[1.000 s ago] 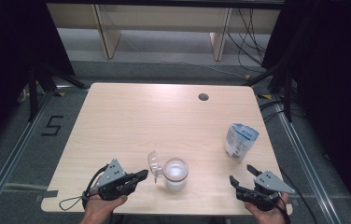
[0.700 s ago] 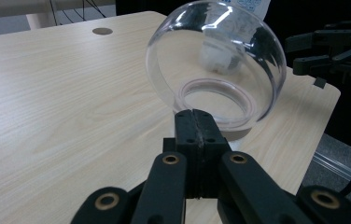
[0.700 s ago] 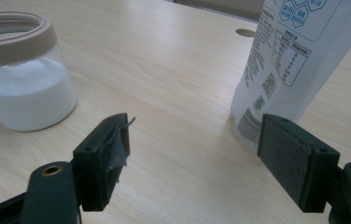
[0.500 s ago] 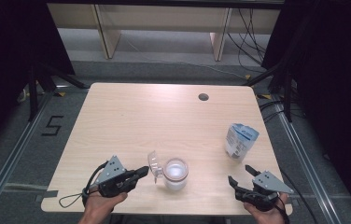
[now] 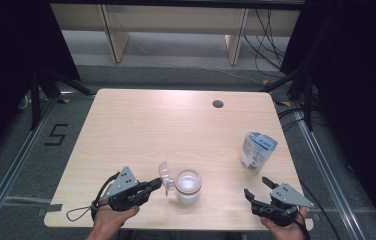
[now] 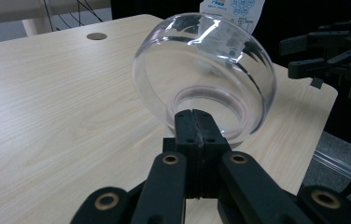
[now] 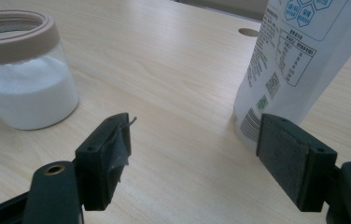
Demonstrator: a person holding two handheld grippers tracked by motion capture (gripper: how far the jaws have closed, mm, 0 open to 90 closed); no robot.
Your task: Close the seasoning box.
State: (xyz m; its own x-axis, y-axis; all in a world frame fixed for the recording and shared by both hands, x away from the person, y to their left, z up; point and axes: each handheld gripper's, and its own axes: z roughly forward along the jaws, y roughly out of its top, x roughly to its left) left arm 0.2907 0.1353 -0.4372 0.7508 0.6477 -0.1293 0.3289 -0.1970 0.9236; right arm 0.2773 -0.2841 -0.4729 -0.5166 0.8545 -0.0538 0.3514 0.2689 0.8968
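The table [image 5: 141, 130], a pale wooden top, carried everything, and the jar served as the mark for the rest. The jar [image 5: 188, 186] stood near the table's near edge, about midway along it, upright, its mouth uncovered; in the right gripper view the jar [image 7: 22, 70] showed a tan rim and white powder filling its lower part. Well apart from the jar, toward the table's right edge and a little farther back, a white printed pouch [image 5: 257, 150] stood upright. In the right gripper view the pouch [image 7: 299, 60] rose just beyond the far jaw, apart from it.

The left gripper [image 5: 157, 184] lay just to the left of the jar, its jaws pressed fully together on the edge of a clear dome lid [image 5: 165, 175]. The lid stood on edge just beside the jar's left side; whether the two touched could not be told. In the left gripper view the lid [image 6: 206, 74] faced the camera with its hollow side.

The right gripper [image 5: 260, 188] lay well to the right of the jar, near the table's front right corner, its jaws spread wide with nothing between them.

A small dark round hole [image 5: 218, 104] sat far behind the jar, near the table's back edge.
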